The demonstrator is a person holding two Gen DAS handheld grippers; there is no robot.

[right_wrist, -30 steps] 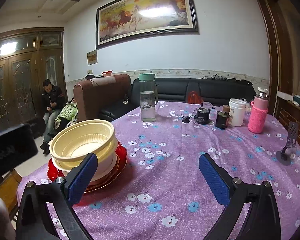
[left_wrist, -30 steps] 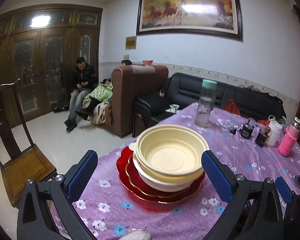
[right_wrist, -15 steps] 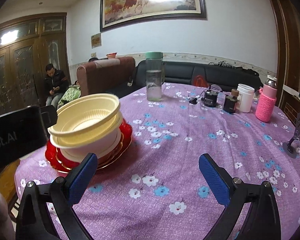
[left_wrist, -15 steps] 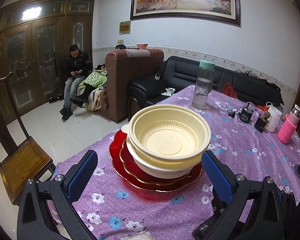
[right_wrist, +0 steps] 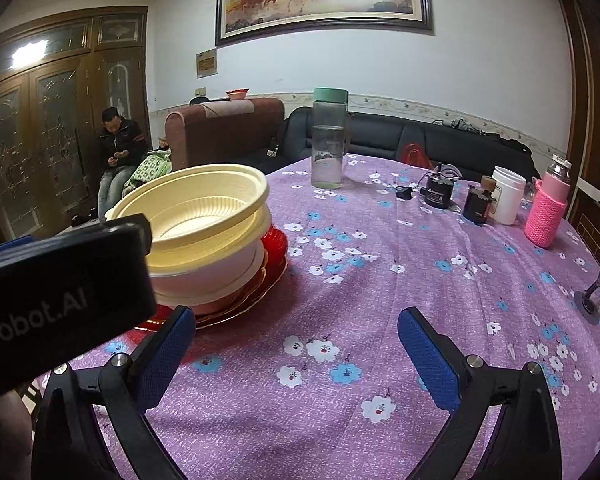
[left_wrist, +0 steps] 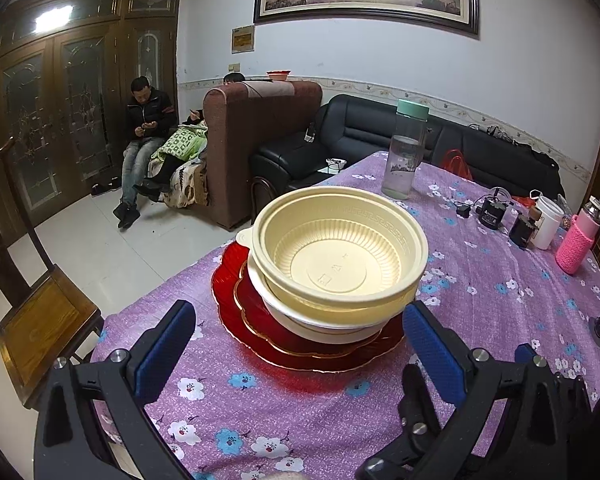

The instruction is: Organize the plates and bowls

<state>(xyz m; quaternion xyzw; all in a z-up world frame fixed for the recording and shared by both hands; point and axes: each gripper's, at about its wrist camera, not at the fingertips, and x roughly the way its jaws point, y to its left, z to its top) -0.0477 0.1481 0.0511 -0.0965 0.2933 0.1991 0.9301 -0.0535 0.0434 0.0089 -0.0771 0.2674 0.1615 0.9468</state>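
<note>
A cream plastic bowl (left_wrist: 340,252) sits nested in a white bowl (left_wrist: 324,320), and both stand on stacked red plates (left_wrist: 260,332) with gold rims on the purple flowered tablecloth (left_wrist: 480,300). My left gripper (left_wrist: 298,342) is open and empty, its blue fingers on either side of the near edge of the stack. My right gripper (right_wrist: 296,350) is open and empty over bare cloth, to the right of the same stack; the cream bowl (right_wrist: 204,208) and red plates (right_wrist: 274,248) show at its left. The left gripper's black body (right_wrist: 60,296) hides part of the stack.
A clear bottle with a green lid (left_wrist: 404,152) stands at the far side. A black charger (right_wrist: 438,192), dark jar (right_wrist: 478,204), white cup (right_wrist: 508,194) and pink bottle (right_wrist: 548,212) stand at the far right. A wooden chair (left_wrist: 24,280) stands left of the table.
Both grippers have moved closer to the stack, which now looks larger. The left gripper's fingers now flank its near edge. Both stay open.
</note>
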